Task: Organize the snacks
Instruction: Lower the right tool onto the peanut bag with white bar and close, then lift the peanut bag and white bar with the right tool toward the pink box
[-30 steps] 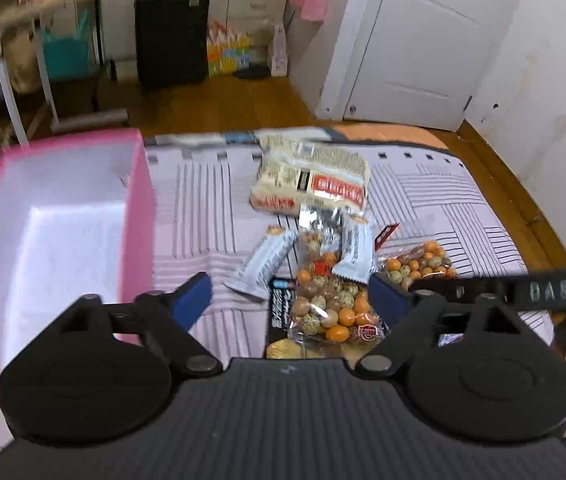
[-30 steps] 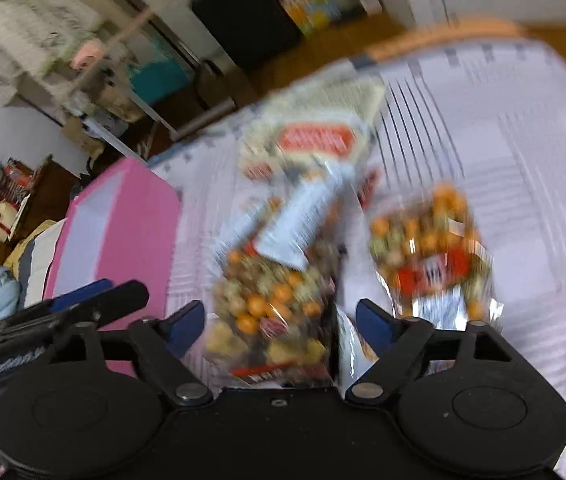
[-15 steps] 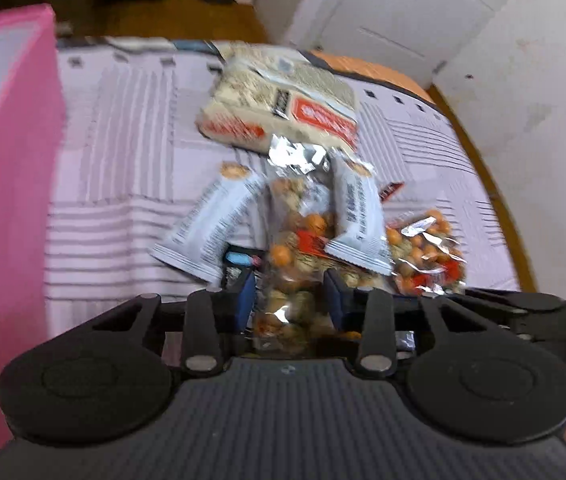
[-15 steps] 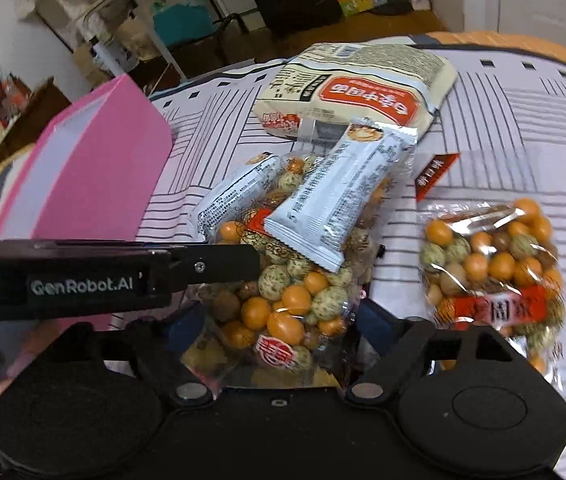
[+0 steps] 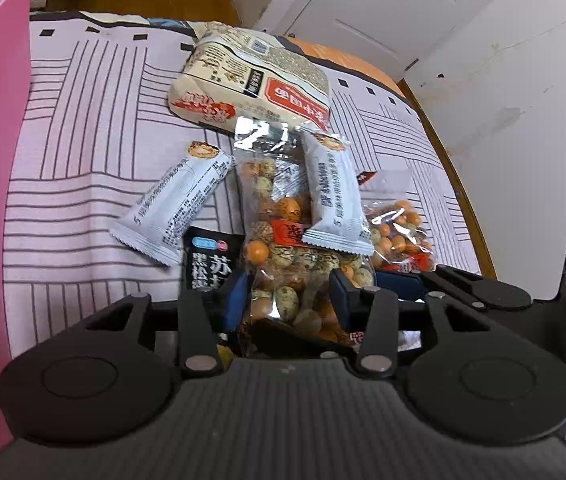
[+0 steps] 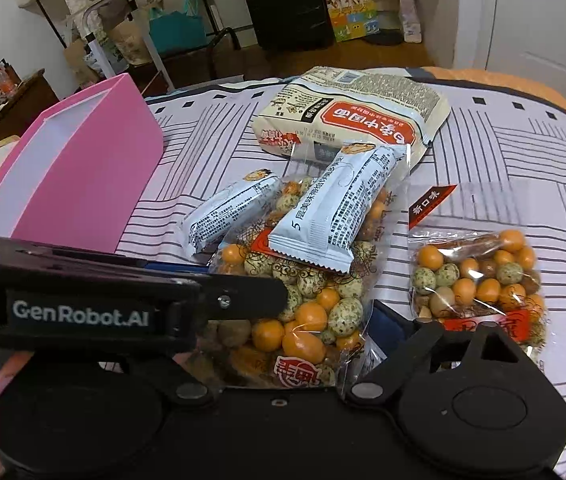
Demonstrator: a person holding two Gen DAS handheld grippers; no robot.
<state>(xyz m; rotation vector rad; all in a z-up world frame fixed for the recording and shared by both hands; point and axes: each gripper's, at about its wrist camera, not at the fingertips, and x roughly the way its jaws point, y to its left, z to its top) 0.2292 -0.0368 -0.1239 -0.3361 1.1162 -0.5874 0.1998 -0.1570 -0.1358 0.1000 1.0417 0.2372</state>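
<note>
Squeezing nut bag (image 5: 287, 248) with left gripper (image 5: 289, 296), near front edge of striped bed (image 5: 83, 184). White bar (image 5: 333, 196) lying on bag. Right gripper (image 6: 295, 344) wide, just beside bag. Pink box (image 6: 71, 176) at left edge.

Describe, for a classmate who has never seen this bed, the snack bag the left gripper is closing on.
Start at the tall pink box on the striped lilac bedspread; the snack pile lies to its right. The target is the clear bag of orange and speckled coated nuts between the left gripper's blue pads. Unlike the smaller, similar nut bag lying apart, a white wafer bar rests on it.
</note>
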